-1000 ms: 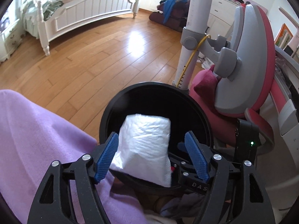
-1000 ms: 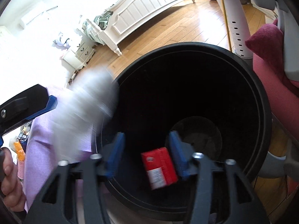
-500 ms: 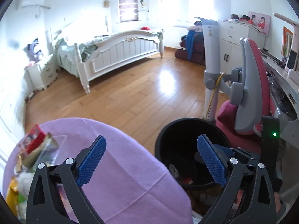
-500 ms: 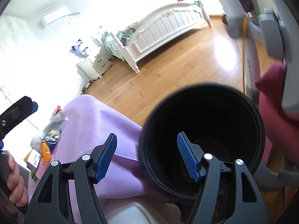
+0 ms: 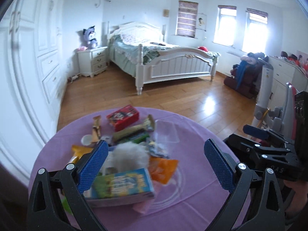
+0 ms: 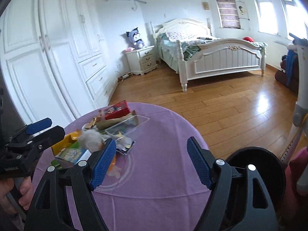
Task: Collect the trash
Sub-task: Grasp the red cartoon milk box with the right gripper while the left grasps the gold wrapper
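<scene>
While the left hand-held gripper (image 5: pixel 154 163) hangs over the litter with its fingers spread wide and nothing between them, and the right hand-held gripper (image 6: pixel 151 161) is opening, also empty, above bare purple tabletop (image 6: pixel 159 173), the trash lies in one overlapping heap (image 5: pixel 125 144). A careless close could catch two pieces, or nudge the blue-green box (image 5: pixel 123 184) toward the near edge. Light wrappers might then miss the black bin (image 6: pixel 256 165) beside the tabletop.
</scene>
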`<state>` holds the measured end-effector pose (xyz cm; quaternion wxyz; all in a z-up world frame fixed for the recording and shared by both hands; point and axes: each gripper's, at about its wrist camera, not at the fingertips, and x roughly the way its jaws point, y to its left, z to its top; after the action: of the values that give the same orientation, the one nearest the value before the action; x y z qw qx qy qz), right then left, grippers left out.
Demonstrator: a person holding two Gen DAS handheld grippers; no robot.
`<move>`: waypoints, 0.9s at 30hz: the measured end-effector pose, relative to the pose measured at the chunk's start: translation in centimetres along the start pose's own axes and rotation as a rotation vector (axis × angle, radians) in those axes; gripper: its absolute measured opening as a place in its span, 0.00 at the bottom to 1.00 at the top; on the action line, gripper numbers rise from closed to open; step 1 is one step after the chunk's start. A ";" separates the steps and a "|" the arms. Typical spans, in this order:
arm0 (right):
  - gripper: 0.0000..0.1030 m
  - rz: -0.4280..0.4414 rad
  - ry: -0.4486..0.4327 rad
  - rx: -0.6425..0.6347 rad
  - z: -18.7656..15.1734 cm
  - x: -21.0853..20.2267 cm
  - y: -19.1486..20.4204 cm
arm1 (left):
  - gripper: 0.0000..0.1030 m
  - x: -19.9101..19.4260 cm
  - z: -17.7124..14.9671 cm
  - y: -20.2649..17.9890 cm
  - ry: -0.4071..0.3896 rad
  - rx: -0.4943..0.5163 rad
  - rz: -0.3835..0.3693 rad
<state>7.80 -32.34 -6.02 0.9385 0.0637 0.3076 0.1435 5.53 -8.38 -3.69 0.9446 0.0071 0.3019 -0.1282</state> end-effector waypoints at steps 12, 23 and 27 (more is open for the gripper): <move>0.89 0.005 0.142 -0.278 6.6 10.8 10.0 | 0.75 0.8 -4.4 16.6 0.118 -0.164 0.094; 0.92 -0.044 0.458 -0.382 9.7 26.2 11.8 | 0.53 5.4 -5.7 19.0 0.197 -0.186 0.020; 0.92 -0.109 0.542 -0.416 9.1 29.1 11.3 | 0.44 6.5 -5.9 19.2 0.211 -0.192 0.018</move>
<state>33.02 -12.88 -12.65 0.8220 -0.1857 0.5127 0.1643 12.04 9.17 -13.46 0.9050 -0.0670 0.4106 -0.0889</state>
